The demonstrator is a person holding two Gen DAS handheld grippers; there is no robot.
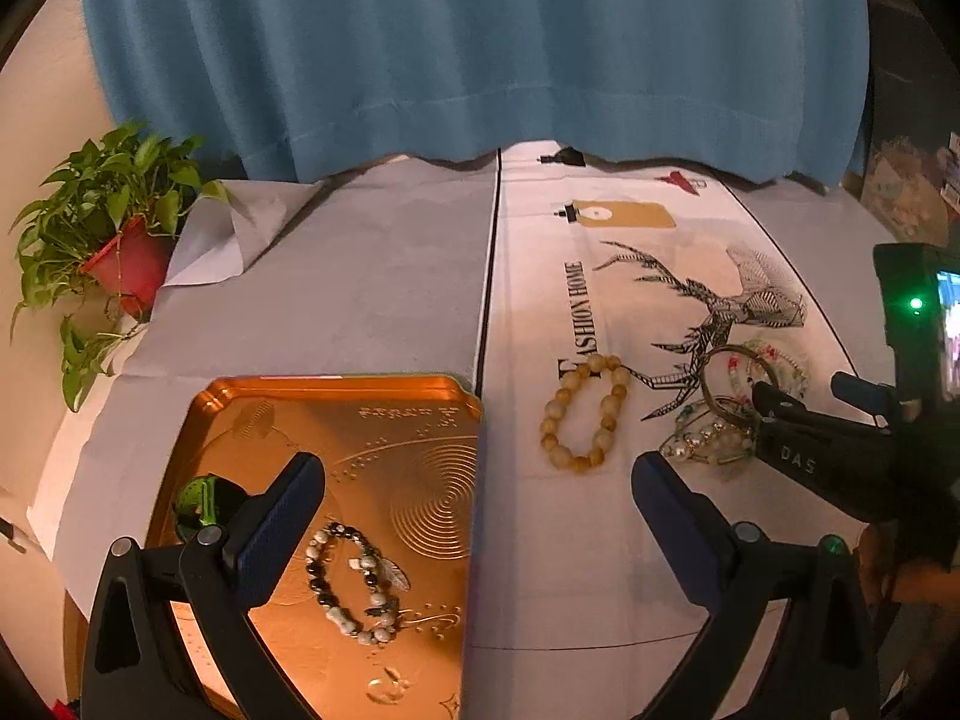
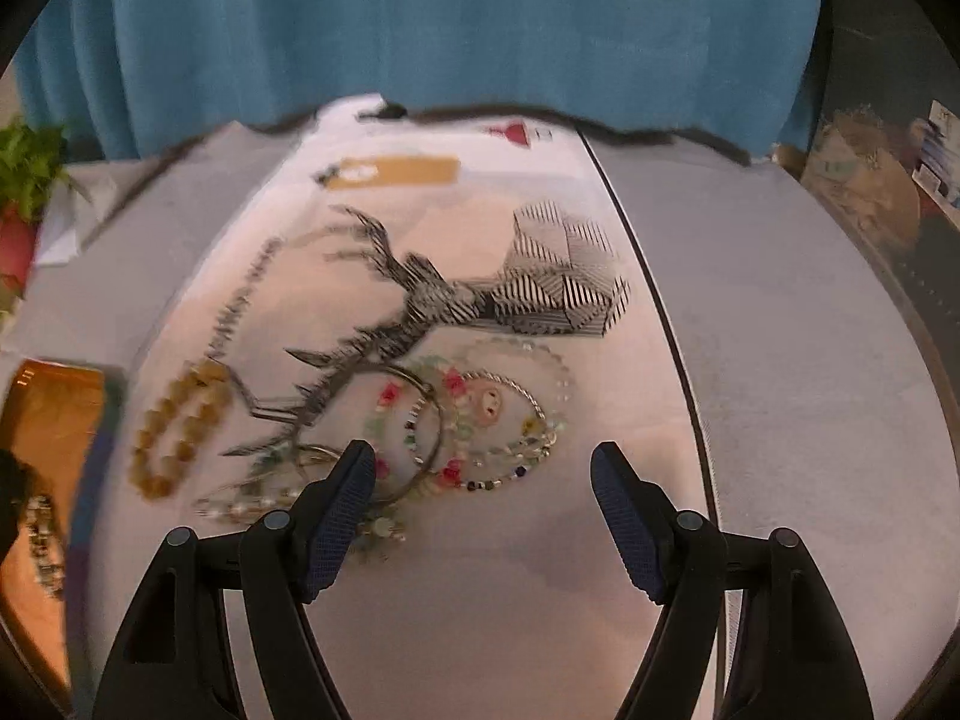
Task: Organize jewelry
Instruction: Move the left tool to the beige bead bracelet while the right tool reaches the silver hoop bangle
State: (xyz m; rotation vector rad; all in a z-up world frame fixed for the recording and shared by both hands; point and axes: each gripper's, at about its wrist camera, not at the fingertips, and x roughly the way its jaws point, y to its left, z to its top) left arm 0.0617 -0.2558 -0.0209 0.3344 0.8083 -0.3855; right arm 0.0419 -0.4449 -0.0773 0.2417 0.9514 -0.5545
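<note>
A gold tin tray (image 1: pixel 384 438) lies at the left, with a grey and black stone bracelet (image 1: pixel 354 582) in it. My left gripper (image 1: pixel 477 501) is open and empty, above the tray's right edge. A yellow bead bracelet (image 1: pixel 585 414) lies on the printed cloth, also in the right wrist view (image 2: pixel 177 435). A pile of bangles and bead bracelets (image 2: pixel 468 426) lies right of it. My right gripper (image 2: pixel 483 480) is open and empty, just before the pile; it shows in the left wrist view (image 1: pixel 804 399).
A potted plant (image 1: pixel 114 228) in a red pot stands at the far left. A blue curtain (image 1: pixel 480 48) hangs behind the table. The cloth has a deer print (image 2: pixel 456 294). Cardboard boxes (image 2: pixel 870 180) sit at the far right.
</note>
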